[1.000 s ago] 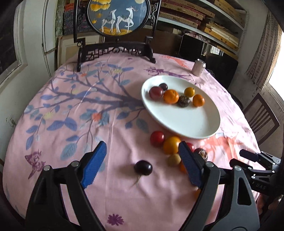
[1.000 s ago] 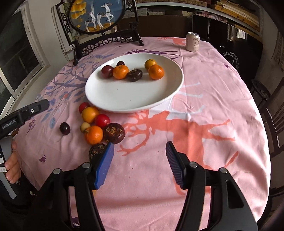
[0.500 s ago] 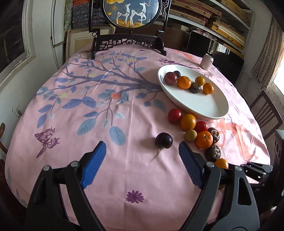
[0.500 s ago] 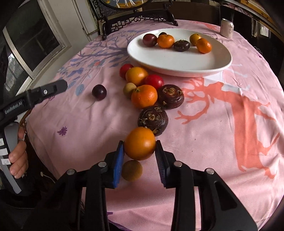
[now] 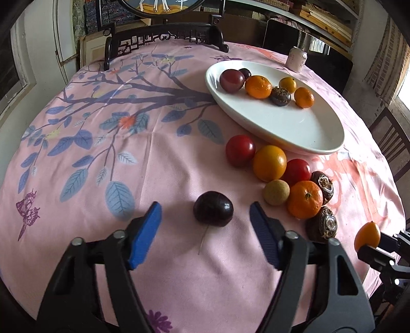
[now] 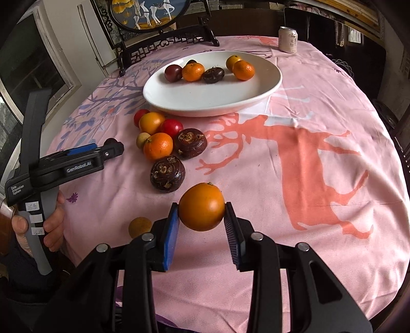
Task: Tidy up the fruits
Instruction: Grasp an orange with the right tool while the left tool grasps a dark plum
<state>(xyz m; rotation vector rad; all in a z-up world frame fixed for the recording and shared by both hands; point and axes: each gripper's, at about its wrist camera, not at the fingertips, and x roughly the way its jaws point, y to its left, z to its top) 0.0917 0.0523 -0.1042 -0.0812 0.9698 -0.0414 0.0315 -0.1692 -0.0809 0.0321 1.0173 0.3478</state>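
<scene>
While both tools were over the pink tablecloth (image 5: 159, 164):
Left gripper (image 5: 205, 217): jaws closing around the dark plum (image 5: 213, 208), pads not yet touching it.
Right gripper (image 6: 201, 217): pinched on an orange fruit (image 6: 201, 206).
Plate (image 6: 205, 100): six fruits inside.
Loose fruit: clustered just beside the plate.

Round table under a pink tablecloth (image 5: 159, 158) printed with branches; carved dark wooden stand (image 5: 166, 38) at far edge, wooden shelves (image 5: 330, 23) behind, window (image 6: 38, 76) letting in daylight, brick wall (image 5: 384, 56).
</scene>
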